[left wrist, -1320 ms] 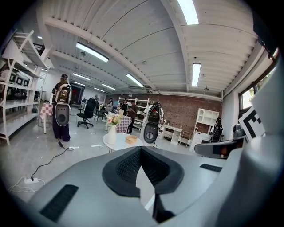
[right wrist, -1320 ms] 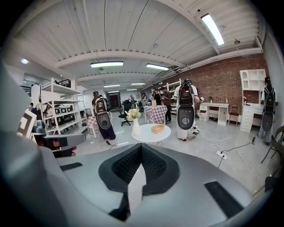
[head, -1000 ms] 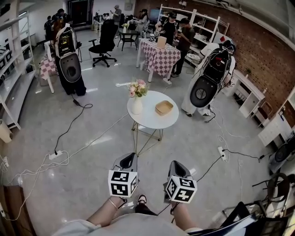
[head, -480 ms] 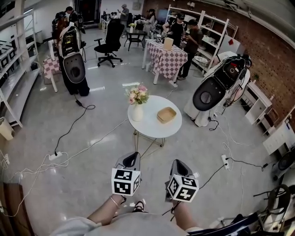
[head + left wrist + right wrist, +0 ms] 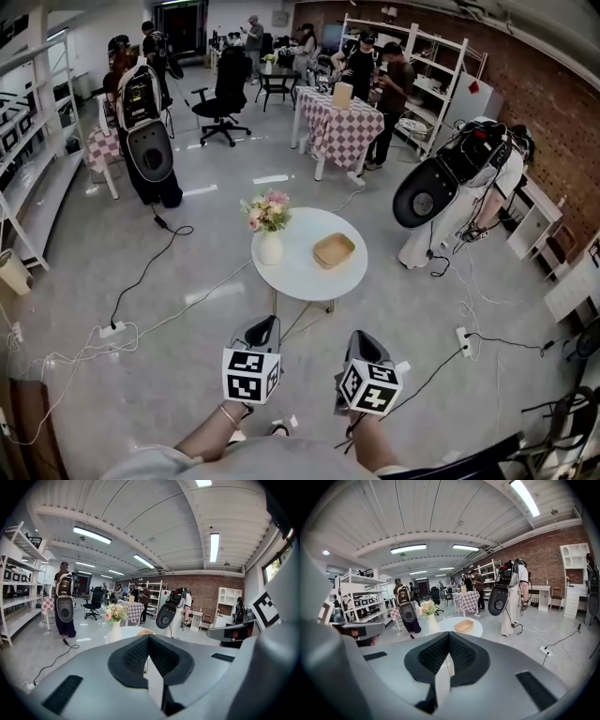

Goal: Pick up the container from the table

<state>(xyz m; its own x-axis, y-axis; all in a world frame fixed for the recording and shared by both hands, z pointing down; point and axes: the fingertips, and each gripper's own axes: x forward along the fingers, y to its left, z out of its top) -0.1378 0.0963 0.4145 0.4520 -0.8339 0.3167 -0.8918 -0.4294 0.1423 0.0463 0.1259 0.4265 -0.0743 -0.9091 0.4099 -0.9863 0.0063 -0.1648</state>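
No word, number or brand name can be read in any view. The only printed marks are black-and-white square code patterns, with no letters in them. In the head view they stand on the left marker cube at about 7 o'clock and on the right marker cube at about 5 o'clock. A red patch on the white shelving at 1 o'clock is too small to read.
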